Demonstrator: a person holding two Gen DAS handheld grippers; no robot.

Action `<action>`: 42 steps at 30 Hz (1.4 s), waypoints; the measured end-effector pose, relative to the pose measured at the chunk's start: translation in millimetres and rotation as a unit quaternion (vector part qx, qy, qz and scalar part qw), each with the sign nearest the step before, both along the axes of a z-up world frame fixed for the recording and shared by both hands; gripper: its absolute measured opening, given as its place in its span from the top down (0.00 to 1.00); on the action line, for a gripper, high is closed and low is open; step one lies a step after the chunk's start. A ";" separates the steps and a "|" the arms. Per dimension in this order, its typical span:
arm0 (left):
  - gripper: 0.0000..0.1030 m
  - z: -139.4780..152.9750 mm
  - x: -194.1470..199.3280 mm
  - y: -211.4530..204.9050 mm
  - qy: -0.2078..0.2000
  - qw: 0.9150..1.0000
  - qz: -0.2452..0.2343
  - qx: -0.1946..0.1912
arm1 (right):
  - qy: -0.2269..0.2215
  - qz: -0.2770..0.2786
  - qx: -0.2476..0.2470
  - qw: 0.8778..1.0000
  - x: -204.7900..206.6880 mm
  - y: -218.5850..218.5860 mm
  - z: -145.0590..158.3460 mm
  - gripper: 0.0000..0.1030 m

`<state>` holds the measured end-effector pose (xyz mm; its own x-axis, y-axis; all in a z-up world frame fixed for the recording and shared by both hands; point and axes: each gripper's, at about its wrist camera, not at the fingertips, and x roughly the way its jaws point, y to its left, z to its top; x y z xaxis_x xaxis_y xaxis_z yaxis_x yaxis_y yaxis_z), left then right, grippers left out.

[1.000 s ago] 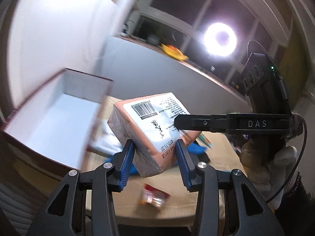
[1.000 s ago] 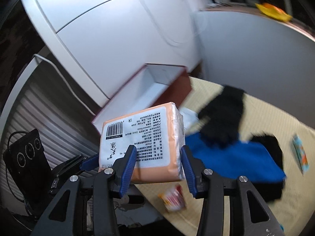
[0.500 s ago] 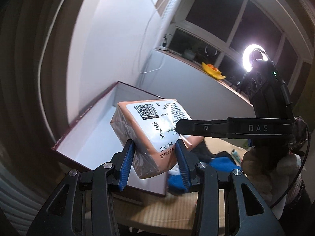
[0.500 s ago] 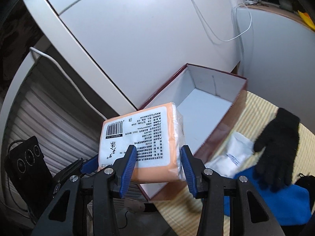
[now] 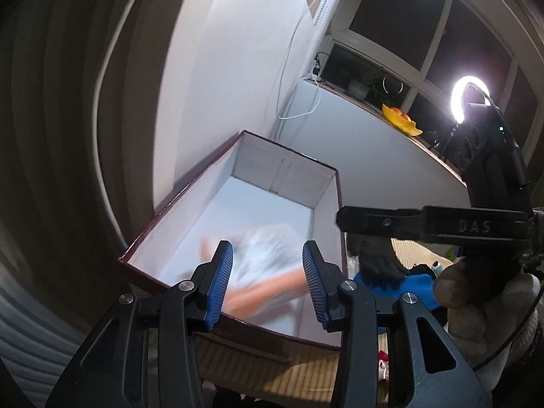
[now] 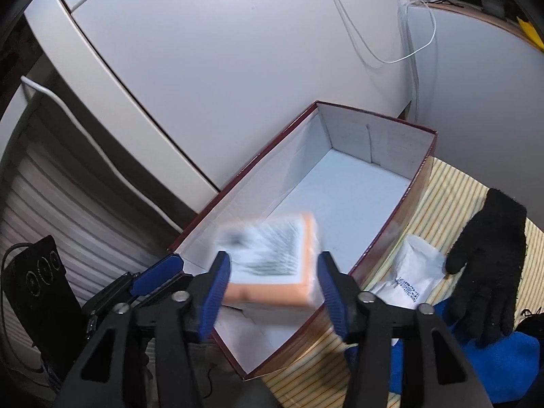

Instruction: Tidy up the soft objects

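Note:
An orange tissue pack (image 6: 272, 258) with a white printed label is blurred in motion over the near end of an open maroon box (image 6: 370, 129) with a white inside. It also shows blurred in the left wrist view (image 5: 261, 272) inside the box (image 5: 289, 163). My right gripper (image 6: 273, 292) is open, its blue pads apart from the pack. My left gripper (image 5: 267, 285) is open too, above the box's near end. Neither gripper holds anything.
A black glove (image 6: 489, 258), a white pouch (image 6: 411, 278) and a blue cloth (image 6: 503, 367) lie on the striped mat (image 6: 452, 197) right of the box. White wall panels stand behind the box. A ring light (image 5: 465, 98) shines by the window.
Both grippers held the tissue pack together and carried it left over the box. Both have now opened and the pack is dropping into the box.

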<state>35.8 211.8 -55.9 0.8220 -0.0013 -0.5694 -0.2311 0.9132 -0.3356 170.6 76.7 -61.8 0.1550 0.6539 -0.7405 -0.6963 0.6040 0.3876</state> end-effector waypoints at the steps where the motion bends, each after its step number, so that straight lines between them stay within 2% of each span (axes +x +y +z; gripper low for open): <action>1: 0.60 0.5 -1.4 -1.5 -0.001 1.000 0.000 0.004 | 0.000 -0.002 0.001 1.000 0.7 -1.9 0.5 0.47; 8: 0.60 3.2 -1.7 -11.1 -0.005 1.000 -0.015 0.004 | -0.008 -0.013 0.008 1.000 1.0 -21.5 7.8 0.46; 13: 0.60 9.2 -6.7 -20.8 -0.011 0.999 -0.031 0.006 | -0.015 -0.030 0.013 0.999 -3.1 -54.3 19.0 0.46; 15: 0.59 12.2 -9.8 -27.6 -0.016 0.999 -0.041 0.009 | -0.027 -0.041 0.018 0.999 -7.3 -78.5 25.8 0.46; 19: 0.47 13.8 -10.2 -43.3 -0.017 0.998 -0.064 0.007 | -0.043 -0.077 0.027 0.996 -13.4 -137.1 37.2 0.40; 23: 0.44 13.2 -7.1 -69.8 -0.014 0.995 -0.098 0.016 | -0.061 -0.124 0.027 0.990 -16.6 -196.6 44.4 0.40; 28: 0.41 6.3 0.4 -105.0 0.001 0.989 -0.145 0.029 | -0.077 -0.175 0.007 0.981 -20.5 -263.6 42.7 0.32; 35: 0.41 -22.0 14.7 -140.9 0.051 0.981 -0.185 0.036 | -0.052 -0.203 -0.002 0.978 -14.5 -310.5 24.2 0.32; 42: 0.41 -47.9 20.7 -154.5 0.095 0.977 -0.186 0.047 | -0.001 -0.169 -0.004 0.986 -1.9 -296.4 -7.9 0.32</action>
